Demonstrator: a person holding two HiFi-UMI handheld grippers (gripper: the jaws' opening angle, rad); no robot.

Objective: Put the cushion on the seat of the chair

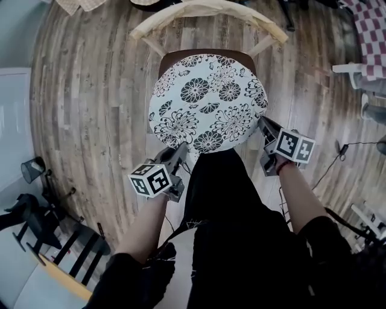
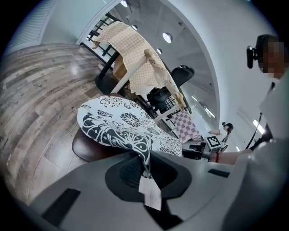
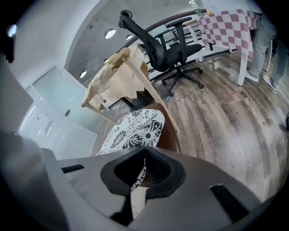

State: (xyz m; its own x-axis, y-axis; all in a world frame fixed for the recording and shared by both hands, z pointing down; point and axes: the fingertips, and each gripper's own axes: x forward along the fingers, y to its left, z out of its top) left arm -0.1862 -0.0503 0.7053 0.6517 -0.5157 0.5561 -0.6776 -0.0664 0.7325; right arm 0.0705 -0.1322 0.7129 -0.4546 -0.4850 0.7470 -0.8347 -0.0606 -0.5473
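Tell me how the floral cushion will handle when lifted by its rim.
Probably soft: the cushion rim pinches thin in the left gripper and right gripper. Likely light, as two edge grips seem to hold it. It spans fairly flat, so only mildly floppy.

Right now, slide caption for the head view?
Left tongs and right tongs pinch the floral cushion by its edge over the chair seat.

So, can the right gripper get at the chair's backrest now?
Probably not: the right gripper is shut on the cushion's edge, and the cushion lies between it and the backrest.
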